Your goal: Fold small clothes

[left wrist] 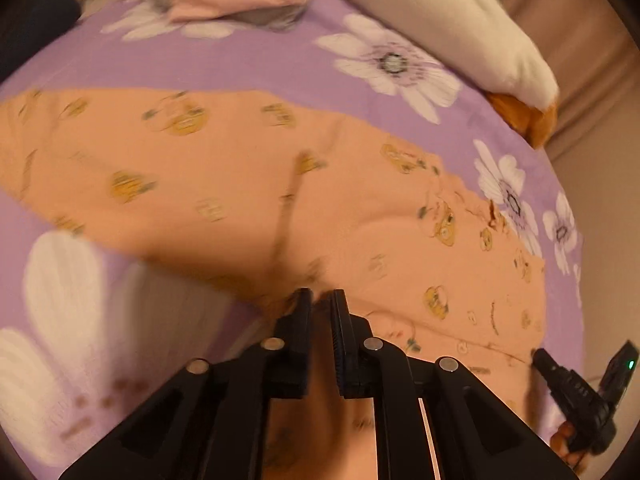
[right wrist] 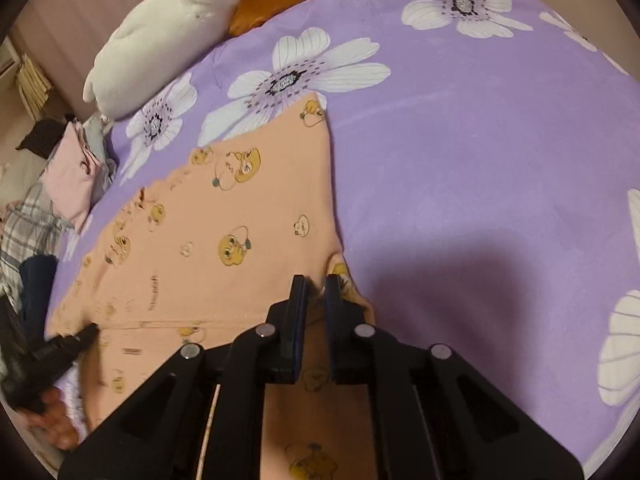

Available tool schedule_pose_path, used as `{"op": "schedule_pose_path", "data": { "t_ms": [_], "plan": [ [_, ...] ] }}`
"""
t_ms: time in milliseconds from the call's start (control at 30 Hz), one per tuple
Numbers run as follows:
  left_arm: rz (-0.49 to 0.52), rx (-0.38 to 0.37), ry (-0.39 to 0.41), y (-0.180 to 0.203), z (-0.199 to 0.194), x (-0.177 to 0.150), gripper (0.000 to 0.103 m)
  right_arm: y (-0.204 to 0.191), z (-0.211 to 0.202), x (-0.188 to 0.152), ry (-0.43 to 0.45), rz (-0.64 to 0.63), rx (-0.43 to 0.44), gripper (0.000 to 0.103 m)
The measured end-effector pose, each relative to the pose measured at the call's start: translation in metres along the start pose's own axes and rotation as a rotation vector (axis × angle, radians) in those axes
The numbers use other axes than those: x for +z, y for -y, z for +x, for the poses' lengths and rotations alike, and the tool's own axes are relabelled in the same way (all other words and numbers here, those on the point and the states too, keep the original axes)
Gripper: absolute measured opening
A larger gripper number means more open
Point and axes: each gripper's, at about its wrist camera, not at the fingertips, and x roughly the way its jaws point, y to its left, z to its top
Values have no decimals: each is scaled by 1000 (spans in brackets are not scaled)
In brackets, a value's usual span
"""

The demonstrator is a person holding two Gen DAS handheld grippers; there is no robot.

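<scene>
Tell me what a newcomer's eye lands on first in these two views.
First, the peach garment printed with yellow cartoon faces, spread across the middle of the purple bedsheet with its big white flowers. Next, the two black grippers at its near edge: the left gripper and the right gripper, each with its fingers nearly together on a bit of the fabric. At the sheet's far edge lies a white and orange plush toy.

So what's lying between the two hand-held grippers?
Only the peach garment. In the right wrist view its near edge runs unbroken from the right hand-held gripper to the left hand-held gripper, both pinching that cloth.
</scene>
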Motion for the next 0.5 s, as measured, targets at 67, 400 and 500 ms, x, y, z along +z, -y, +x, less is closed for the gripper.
{"op": "schedule_pose_path", "data": {
  "t_ms": [67, 400, 500],
  "plan": [
    [-58, -56, 75, -18, -29, 3, 12, 5, -15, 4, 23, 49, 76, 13],
    [-408, -275, 204, -178, -112, 27, 75, 24, -21, -7, 20, 212, 152, 29],
    [-575, -366, 230, -229, -119, 30, 75, 21, -18, -11, 7, 210, 145, 33]
  ]
}}
